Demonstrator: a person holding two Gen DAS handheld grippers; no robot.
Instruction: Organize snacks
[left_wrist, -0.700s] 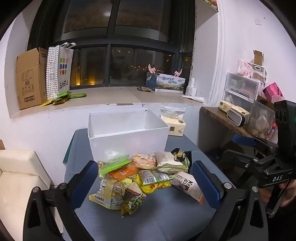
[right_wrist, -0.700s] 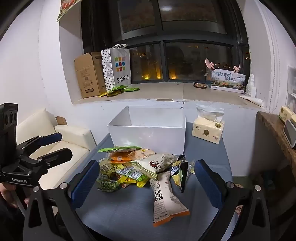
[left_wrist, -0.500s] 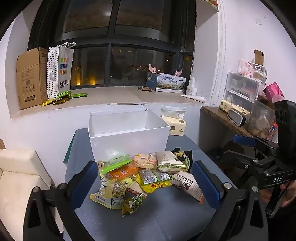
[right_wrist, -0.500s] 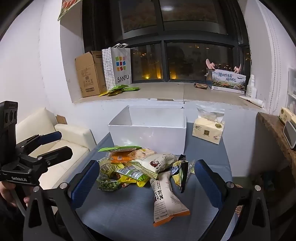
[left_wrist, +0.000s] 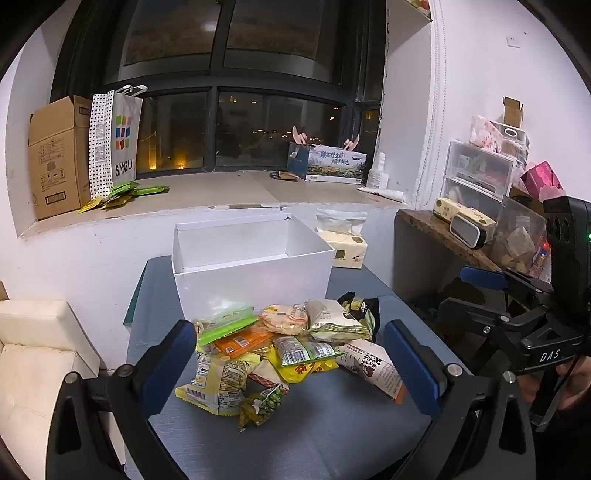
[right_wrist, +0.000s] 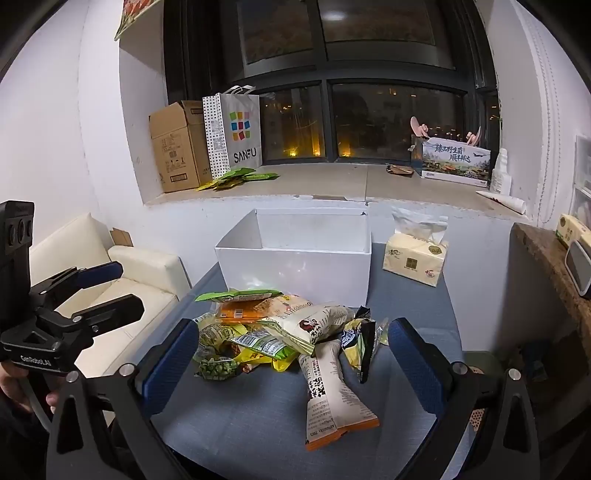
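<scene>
- I stand at a grey-blue cloth-covered table (left_wrist: 332, 435) set against a white wall below a dark window.
- An open white rectangular cardboard box (left_wrist: 255, 280) sits at the far side of the table, its inside bare as far as I can see; I judge it is where the snacks belong.
- A loose pile of bright foil and plastic snack packets (left_wrist: 280, 343) lies on the cloth just in front of the box, touching its near wall. None is in the box yet.
- My left gripper (left_wrist: 291, 362), black with blue pads, hangs over the near edge with its jaws spread as wide as they go, holding nothing. The pile lies straight ahead and below, between the two pads' lines.
- My right gripper (right_wrist: 291, 362) is likewise spread wide and holds nothing.
- A long beige packet with an orange end (right_wrist: 332, 398) sticks out of the pile toward me. Its long axis runs from the box toward my right gripper, which is the nearer one. Gripping it across its narrow width would suit, I judge.
- A small green pea packet (left_wrist: 262, 404) lies at the pile's near edge, closer to my left gripper.
</scene>
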